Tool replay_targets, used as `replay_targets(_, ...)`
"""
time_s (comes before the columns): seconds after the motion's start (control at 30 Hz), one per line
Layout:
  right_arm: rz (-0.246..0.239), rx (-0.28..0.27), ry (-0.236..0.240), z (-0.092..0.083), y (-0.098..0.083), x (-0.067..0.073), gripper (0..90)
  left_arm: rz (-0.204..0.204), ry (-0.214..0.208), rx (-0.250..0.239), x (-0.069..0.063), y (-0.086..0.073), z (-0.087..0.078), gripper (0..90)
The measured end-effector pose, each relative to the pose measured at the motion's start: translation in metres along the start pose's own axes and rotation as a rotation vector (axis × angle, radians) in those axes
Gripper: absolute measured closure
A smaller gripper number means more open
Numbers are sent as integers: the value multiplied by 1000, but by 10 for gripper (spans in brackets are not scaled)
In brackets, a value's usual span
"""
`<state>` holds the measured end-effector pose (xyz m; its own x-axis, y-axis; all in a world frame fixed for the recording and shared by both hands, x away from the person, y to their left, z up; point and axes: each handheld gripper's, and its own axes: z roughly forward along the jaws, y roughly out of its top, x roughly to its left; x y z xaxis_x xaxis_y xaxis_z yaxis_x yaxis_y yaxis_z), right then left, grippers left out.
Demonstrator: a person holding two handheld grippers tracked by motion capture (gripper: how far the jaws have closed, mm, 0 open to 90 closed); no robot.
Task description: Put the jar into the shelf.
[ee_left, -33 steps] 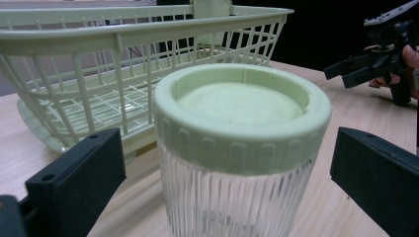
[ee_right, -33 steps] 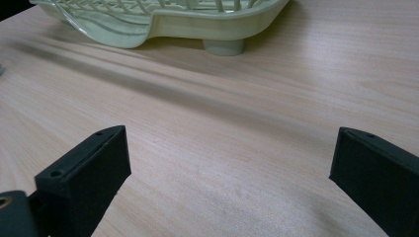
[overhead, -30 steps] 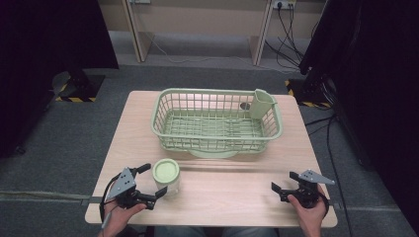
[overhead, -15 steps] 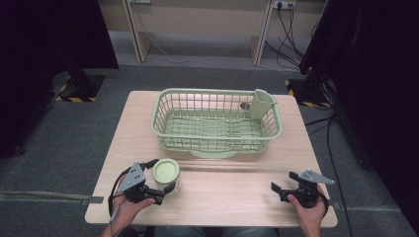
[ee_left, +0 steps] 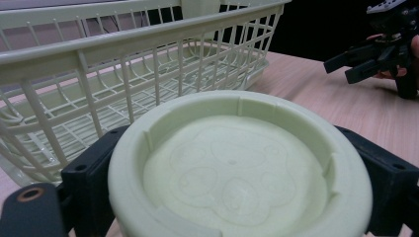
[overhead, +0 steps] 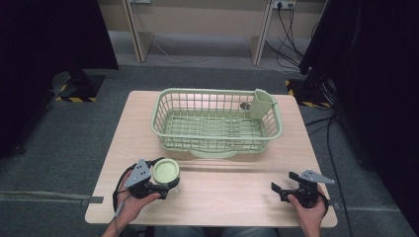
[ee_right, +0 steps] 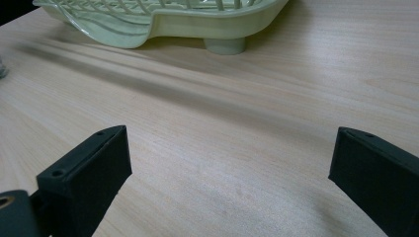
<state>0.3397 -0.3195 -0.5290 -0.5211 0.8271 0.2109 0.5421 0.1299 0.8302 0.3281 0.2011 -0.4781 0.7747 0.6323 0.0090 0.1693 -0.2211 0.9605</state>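
Note:
A pale green cup stands upside down near the table's front left, its base showing a faint moulded pattern. My left gripper holds it from the left, its black jaws pressed against both sides of the cup. My right gripper rests low over bare wood at the front right, open with nothing between its jaws. In the left gripper view it shows far off as the other gripper.
A green wire dish basket sits across the middle of the wooden table, with a cutlery holder in its far right corner. Its foot stands ahead of my right gripper. Bare wood lies between the two grippers.
My left gripper has moved right from beside the cup until its jaws are on both sides of it, and has closed on it. The right gripper has stayed put.

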Motion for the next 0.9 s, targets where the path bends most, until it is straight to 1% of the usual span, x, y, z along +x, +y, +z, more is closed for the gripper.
replay_targets(0.07, -1, -1, 0, 0, 0, 0, 27, 6, 0, 8, -1, 1, 1, 111)
replay_targets(0.13, -1, -2, -1, 0, 0, 0, 26, 6, -2, 6, -2, 3, 1, 111)
replay_targets(0.33, 0, -3, 0, 0, 0, 0, 27, 3, -23, -21, -5, 14, 2, 112)
replay_targets(0.43, 1, -5, 1, 0, 0, 0, 27, 10, -31, -35, -8, 22, 2, 111)
replay_targets(0.53, 1, -4, 2, 0, 0, 0, 27, 19, -30, -45, -10, 31, 2, 112)
replay_targets(0.57, 3, -5, 2, 0, 0, -1, 27, 24, -31, -53, -11, 37, 2, 111)
replay_targets(0.6, 4, -5, 3, 0, 0, -1, 27, 24, -31, -53, -11, 37, 2, 112)
replay_targets(0.73, 2, -6, 2, -1, 0, -1, 27, 21, -36, -62, -11, 48, 2, 112)
replay_targets(0.9, 6, -5, 4, -1, 0, -1, 27, 36, -39, -66, -11, 62, 4, 111)
